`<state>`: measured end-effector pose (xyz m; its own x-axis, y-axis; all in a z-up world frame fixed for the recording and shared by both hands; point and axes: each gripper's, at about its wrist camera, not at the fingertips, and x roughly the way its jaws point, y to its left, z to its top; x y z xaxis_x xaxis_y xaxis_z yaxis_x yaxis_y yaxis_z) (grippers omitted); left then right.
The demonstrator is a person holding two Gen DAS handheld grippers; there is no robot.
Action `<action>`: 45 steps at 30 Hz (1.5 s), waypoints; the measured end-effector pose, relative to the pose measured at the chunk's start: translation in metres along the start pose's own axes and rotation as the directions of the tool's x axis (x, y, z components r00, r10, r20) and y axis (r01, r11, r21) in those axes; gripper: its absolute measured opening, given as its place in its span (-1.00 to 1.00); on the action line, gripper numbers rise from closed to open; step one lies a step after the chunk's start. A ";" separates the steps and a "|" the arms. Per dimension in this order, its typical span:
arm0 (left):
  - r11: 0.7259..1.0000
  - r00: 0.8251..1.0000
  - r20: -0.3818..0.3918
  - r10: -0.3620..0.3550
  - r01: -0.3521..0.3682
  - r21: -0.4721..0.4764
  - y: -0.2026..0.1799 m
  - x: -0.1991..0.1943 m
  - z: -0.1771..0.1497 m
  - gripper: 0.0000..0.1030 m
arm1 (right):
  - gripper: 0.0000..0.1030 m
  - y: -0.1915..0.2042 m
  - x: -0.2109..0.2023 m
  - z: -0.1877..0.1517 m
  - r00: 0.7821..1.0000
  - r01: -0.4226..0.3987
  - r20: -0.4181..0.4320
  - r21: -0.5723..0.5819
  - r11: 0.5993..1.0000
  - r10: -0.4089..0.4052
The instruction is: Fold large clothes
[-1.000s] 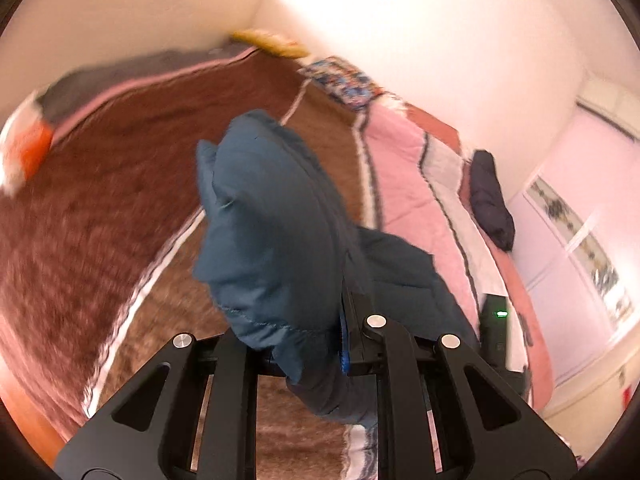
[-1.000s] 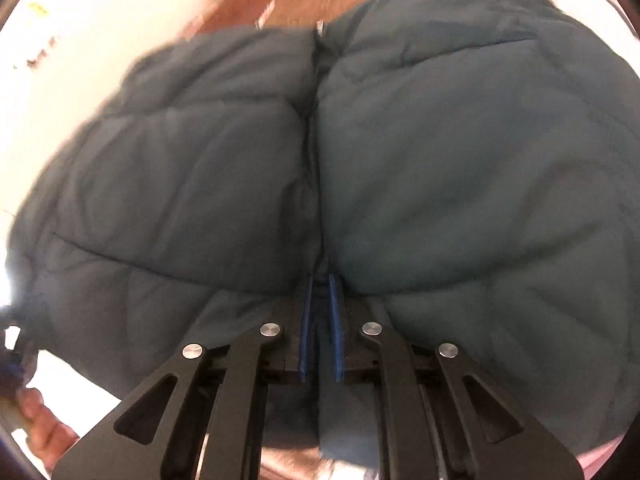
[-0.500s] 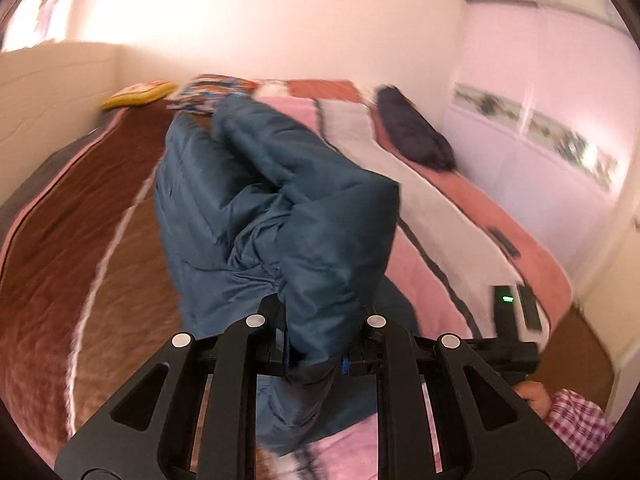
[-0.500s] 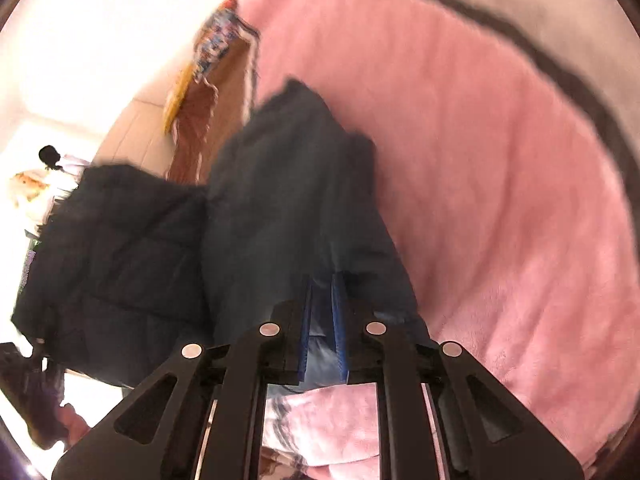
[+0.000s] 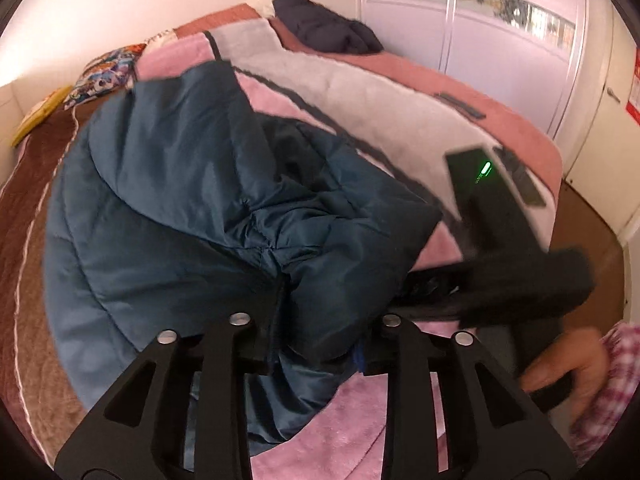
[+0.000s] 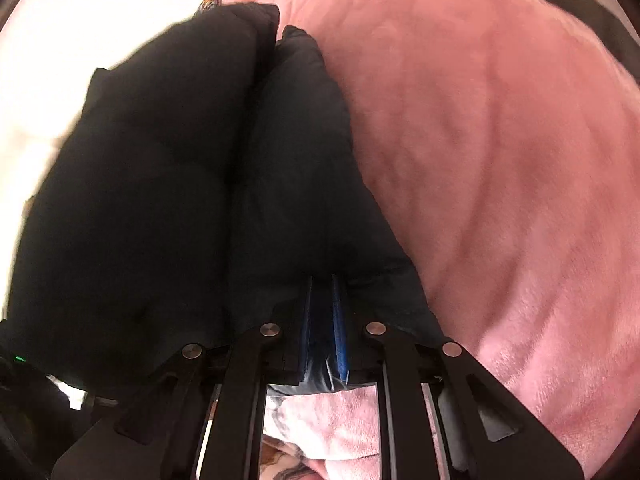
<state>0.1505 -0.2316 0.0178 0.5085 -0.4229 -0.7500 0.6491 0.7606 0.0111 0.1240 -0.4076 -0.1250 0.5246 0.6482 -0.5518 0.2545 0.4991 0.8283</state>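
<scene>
A dark teal puffer jacket (image 5: 192, 208) lies bunched on the bed's pink and brown blanket (image 5: 352, 96). My left gripper (image 5: 316, 344) is shut on a thick fold of the jacket near the bed's front edge. My right gripper (image 6: 322, 316) is shut on another edge of the jacket (image 6: 168, 200), which looks almost black in its view and rests against the pink blanket (image 6: 500, 160). The right gripper's body also shows in the left wrist view (image 5: 512, 248), close beside the left one, with a hand (image 5: 568, 364) on it.
A dark folded garment (image 5: 324, 28) lies at the far end of the bed. Patterned pillows (image 5: 104, 72) sit at the far left. Flat black devices (image 5: 520, 176) lie on the blanket at right. White wardrobe doors (image 5: 500, 32) stand behind.
Both grippers have swung with the jacket from the brown side of the bed to the pink side and lowered it onto the blanket. The two grippers are now close together.
</scene>
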 end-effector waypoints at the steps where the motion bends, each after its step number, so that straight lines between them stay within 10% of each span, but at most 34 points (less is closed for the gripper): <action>1: 1.000 1.000 -0.005 0.000 0.000 0.003 0.000 0.001 -0.001 -0.40 | -0.73 -0.003 -0.003 -0.001 1.000 -0.009 -0.001 0.011 1.000 0.009; 6: 0.999 0.998 -0.036 -0.049 0.049 -0.008 -0.007 -0.002 0.004 0.11 | -0.73 -0.006 -0.019 -0.004 1.000 -0.007 0.009 0.012 1.000 0.007; 15: 0.975 0.978 0.073 -0.197 0.203 -0.086 0.001 -0.073 0.003 0.27 | -0.72 0.008 -0.083 -0.009 0.989 0.080 0.131 -0.062 0.995 -0.071; 23: 0.932 0.992 0.121 -0.020 0.063 -0.357 0.075 -0.119 -0.039 0.26 | -0.72 0.062 -0.141 -0.006 0.950 0.168 0.295 -0.201 0.965 -0.104; 28: 0.866 0.998 0.059 -0.004 0.033 -0.499 0.106 -0.111 -0.075 0.26 | -0.72 0.154 -0.104 0.010 0.963 0.176 0.257 -0.358 0.917 -0.084; 36: 0.840 0.999 0.006 -0.053 0.048 -0.541 0.118 -0.082 -0.097 0.26 | -0.73 0.230 -0.004 0.040 0.979 0.195 0.141 -0.428 0.882 -0.148; 45: 0.818 0.992 -0.089 -0.086 0.019 -0.575 0.130 -0.047 -0.112 0.26 | -1.00 0.167 0.067 0.077 0.895 0.445 0.122 -0.323 0.836 -0.429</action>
<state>0.1476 -0.0576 -0.0192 0.3987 -0.4412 -0.8040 0.2154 0.8972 -0.3855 0.2641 -0.3257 -0.0162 0.4597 0.2959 -0.8374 0.1836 0.8908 0.4155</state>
